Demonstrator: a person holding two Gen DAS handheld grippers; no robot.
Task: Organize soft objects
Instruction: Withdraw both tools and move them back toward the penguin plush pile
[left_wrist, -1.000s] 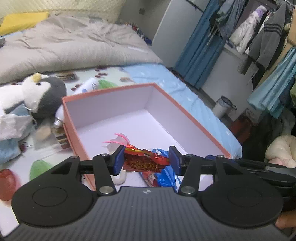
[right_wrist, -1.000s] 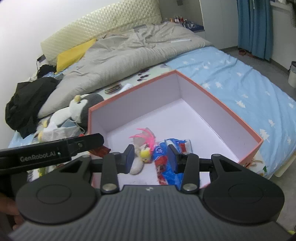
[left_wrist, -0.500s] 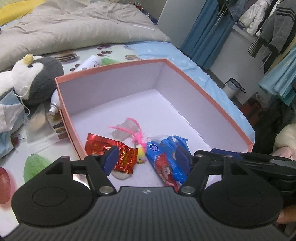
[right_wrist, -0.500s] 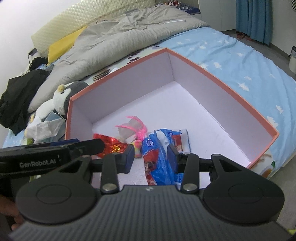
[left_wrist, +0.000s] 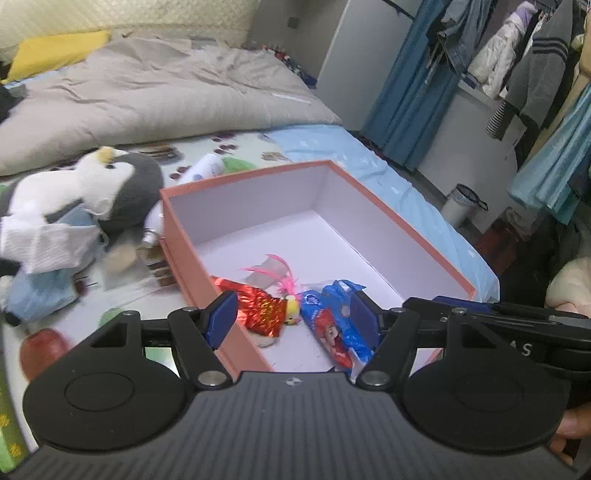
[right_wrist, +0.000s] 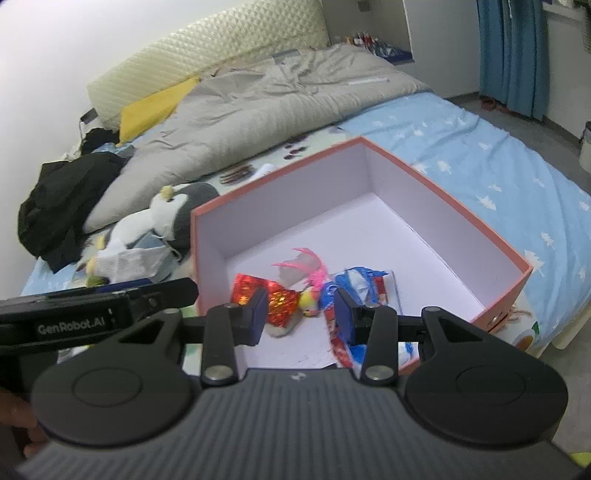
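An orange box (left_wrist: 184, 240) with a white inside stands on the bed; it also shows in the right wrist view (right_wrist: 509, 266). In its near corner lie a red foil packet (left_wrist: 260, 308), a small pink-feathered chick toy (left_wrist: 288, 291) and a blue snack packet (left_wrist: 336, 325). My left gripper (left_wrist: 293, 319) is open and empty above the box's near edge. My right gripper (right_wrist: 298, 314) is open and empty above the same items (right_wrist: 280, 299). A grey and white penguin plush (left_wrist: 110, 184) lies left of the box.
A white cloth (left_wrist: 48, 240), a pale blue soft item (left_wrist: 37, 291) and a small bottle (left_wrist: 151, 229) lie by the penguin. A grey duvet (left_wrist: 147, 92), a yellow pillow (right_wrist: 155, 107) and black clothes (right_wrist: 62, 206) lie behind. A bin (left_wrist: 461, 203) stands on the floor.
My left gripper opened and let the red foil packet drop into the box, then drew back and up. My right gripper stayed open and shifted slightly.
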